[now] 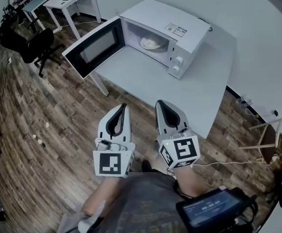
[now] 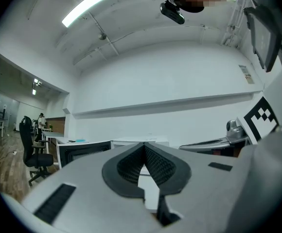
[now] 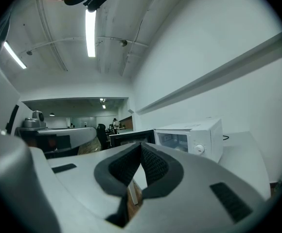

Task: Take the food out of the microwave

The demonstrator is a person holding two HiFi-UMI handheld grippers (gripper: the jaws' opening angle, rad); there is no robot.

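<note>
Holding nothing, the left claw point(image 1: 123, 107) has its jaws together before the counter point(image 1: 189, 93); the right claw point(image 1: 159, 103) beside it is likewise closed and empty. Beyond them the food point(image 1: 153, 43) sits inside the open-doored microwave point(image 1: 180, 30) on that counter.

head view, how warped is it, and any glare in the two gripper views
Head view: fisheye bends the table edge, corners go dark. Left gripper view: ceiling light blown out, black rim all round. Right gripper view: light strip blown out too, microwave sharp.
</note>
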